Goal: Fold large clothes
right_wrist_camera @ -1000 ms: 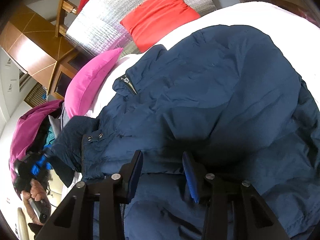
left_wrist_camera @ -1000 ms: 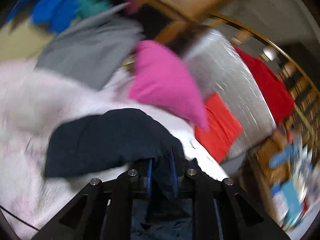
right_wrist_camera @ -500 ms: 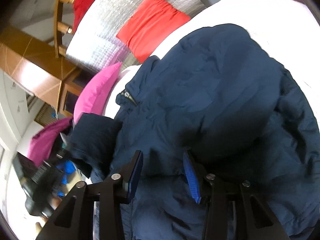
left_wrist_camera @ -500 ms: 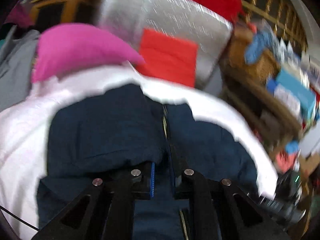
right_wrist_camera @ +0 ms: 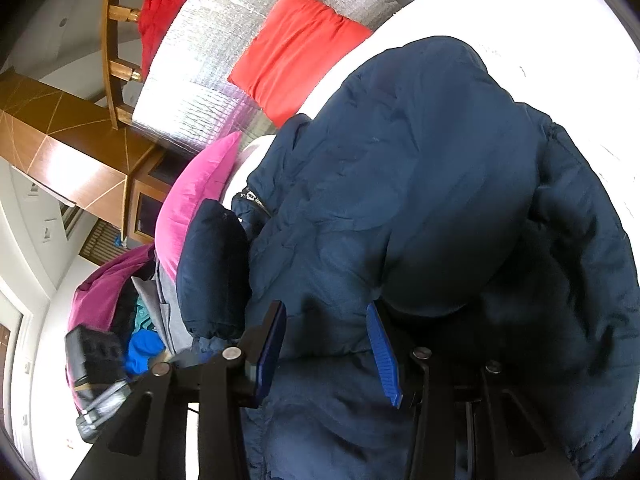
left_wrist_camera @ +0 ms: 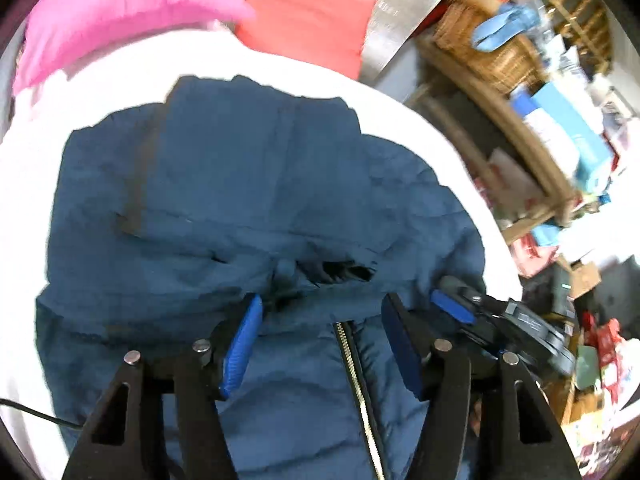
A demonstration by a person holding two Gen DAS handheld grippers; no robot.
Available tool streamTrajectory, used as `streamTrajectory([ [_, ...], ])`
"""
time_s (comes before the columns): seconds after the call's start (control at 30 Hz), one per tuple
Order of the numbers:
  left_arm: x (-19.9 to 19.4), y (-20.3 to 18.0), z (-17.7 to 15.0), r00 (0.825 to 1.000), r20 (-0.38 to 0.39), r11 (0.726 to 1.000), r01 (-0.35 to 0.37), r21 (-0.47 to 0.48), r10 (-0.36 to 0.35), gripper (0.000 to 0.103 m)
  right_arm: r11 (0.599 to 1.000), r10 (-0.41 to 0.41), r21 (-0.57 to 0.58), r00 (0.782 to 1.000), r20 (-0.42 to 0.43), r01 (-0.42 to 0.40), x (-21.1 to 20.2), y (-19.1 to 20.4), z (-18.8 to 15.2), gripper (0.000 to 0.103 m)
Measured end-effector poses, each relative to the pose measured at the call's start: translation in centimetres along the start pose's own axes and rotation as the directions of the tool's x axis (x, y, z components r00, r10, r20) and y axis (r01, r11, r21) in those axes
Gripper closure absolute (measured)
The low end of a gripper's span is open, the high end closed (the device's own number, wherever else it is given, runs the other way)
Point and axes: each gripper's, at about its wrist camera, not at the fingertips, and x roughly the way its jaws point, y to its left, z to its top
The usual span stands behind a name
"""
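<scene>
Lower part of navy jacket [left_wrist_camera: 256, 200] cut off by the frame edge and hidden behind the finger mounts in both views. Clutter on the shelves [left_wrist_camera: 552, 128] at right blurred, not identifiable. Jacket lies on white bed [left_wrist_camera: 36, 184], collar end toward pink pillow [left_wrist_camera: 120, 12] and red pillow [left_wrist_camera: 316, 24].

Left hand-held gripper [left_wrist_camera: 320, 312]: jaws opening, jacket fabric and zipper [left_wrist_camera: 352, 360] between the pads, pads clear of it.

Right hand-held gripper [right_wrist_camera: 328, 320]: jaws partly apart over a jacket fold; whether the pads press it, cannot tell.
</scene>
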Motion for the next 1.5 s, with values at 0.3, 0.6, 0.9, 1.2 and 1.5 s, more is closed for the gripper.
streamTrajectory([
  [0.3, -5.8, 10.0, 0.9, 0.985, 0.092, 0.938, -0.112, -0.328, 0.149, 0.034, 0.958, -0.127, -0.258, 0.992, 0.016, 0.127, -0.2, 7.1, 0.8, 0.03],
  [0.6, -3.2, 13.0, -0.1, 0.967, -0.055, 0.826, -0.24, -0.511, 0.247, 0.034, 0.717, -0.299, -0.668, 0.954, -0.037, 0.199, 6.9, 17.3, -2.9, 0.016],
  [0.9, -3.3, 12.6, -0.3, 0.96, -0.077, 0.832, -0.272, -0.483, 0.269, 0.034, 0.584, -0.343, -0.712, 0.913, 0.219, 0.39, 10.3, 20.7, -3.3, 0.016],
  [1.2, -2.2, 12.5, 0.4, 0.956, -0.083, 0.824, -0.286, -0.49, 0.282, 0.034, 0.957, -0.256, -0.094, 0.952, 0.17, 0.274, 2.9, 8.4, 4.3, 0.017],
  [1.5, -4.3, 13.3, 1.0, 0.928, -0.046, 0.792, -0.34, -0.508, 0.369, 0.035, 0.562, -0.242, -0.782, 0.957, 0.158, 0.271, 5.7, 20.3, -2.9, 0.015],
])
